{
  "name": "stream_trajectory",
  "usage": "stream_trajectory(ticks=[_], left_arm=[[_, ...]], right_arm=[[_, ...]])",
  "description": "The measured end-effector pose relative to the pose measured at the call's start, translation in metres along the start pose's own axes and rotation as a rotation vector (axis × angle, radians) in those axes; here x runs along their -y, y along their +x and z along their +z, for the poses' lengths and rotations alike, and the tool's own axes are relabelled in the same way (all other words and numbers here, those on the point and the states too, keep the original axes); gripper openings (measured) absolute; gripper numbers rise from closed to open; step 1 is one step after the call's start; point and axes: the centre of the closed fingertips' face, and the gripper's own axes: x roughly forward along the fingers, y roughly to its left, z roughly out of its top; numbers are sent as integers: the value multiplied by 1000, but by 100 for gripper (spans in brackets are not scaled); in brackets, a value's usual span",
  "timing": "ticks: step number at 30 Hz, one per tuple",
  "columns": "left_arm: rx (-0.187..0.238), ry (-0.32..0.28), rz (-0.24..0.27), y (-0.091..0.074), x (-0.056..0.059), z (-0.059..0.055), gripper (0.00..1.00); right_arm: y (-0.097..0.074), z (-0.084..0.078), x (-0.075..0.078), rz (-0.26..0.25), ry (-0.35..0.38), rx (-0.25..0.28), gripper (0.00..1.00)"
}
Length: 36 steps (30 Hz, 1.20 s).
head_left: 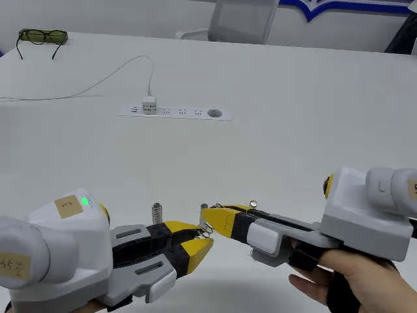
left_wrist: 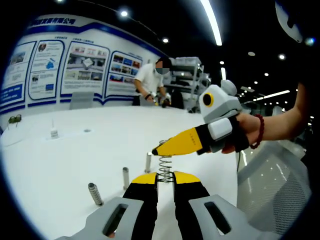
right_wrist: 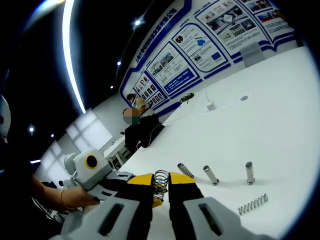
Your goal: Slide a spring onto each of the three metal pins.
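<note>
Head view: the left tool reaches in from 7 o'clock and the right tool from 4 o'clock. Their yellow tips meet low at centre on a spring. At 10 o'clock of that meeting point a sprung pin stands on the white worktop. The end bare pin stands at 2 o'clock of it. A power strip lies toward 12 o'clock.

Left gripper view: the left tool's jaws are clamped on the lower coils of the upright spring. The right tool comes in from 3 o'clock with its tip at the spring's top. Toward 9 o'clock the sprung pin, the middle bare pin and the end bare pin stand in a row.

Right gripper view: the right tool's jaws pinch the spring, seen end-on. The three pins stand toward 3 o'clock. A loose spring lies flat at 4 o'clock.
</note>
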Motion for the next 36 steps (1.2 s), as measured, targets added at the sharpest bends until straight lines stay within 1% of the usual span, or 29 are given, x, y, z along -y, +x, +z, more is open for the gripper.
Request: stream_trajectory(ticks=[4,5,8,11,14,17,19,24,25,27,32,35,36], left_arm=[[-27,21,13,1,-1,-3,11],[-27,26,18,1,-2,-4,12],[-47,45,33,1,-4,-8,14],[-65,53,44,0,-5,-13,18],[-81,62,59,-1,-7,-16,21],[-105,87,78,-2,-9,-20,24],[-120,89,83,-2,-10,-23,26],[-135,104,93,-3,-10,-26,29],[-138,108,94,-3,-10,-27,30],[-142,113,98,-3,-10,-28,31],[-144,109,101,-3,-10,-30,35],[-149,100,107,-3,-11,-32,38],[-149,99,108,-3,-11,-33,38]], right_arm=[[1,1,1,-12,-29,-3,11],[0,3,1,-16,-36,3,11],[0,7,3,-26,-55,8,11],[0,11,6,-44,-100,7,11],[1,15,9,-55,-124,3,11],[2,20,14,-83,-187,-9,11],[4,21,16,-91,-217,-16,11],[10,25,21,-108,-273,-28,11],[12,27,24,-117,-295,-27,11],[14,28,26,-126,-310,-34,11],[21,31,29,-131,-369,-41,12],[25,31,33,-140,-419,-60,12],[27,30,34,-140,-425,-64,12]])
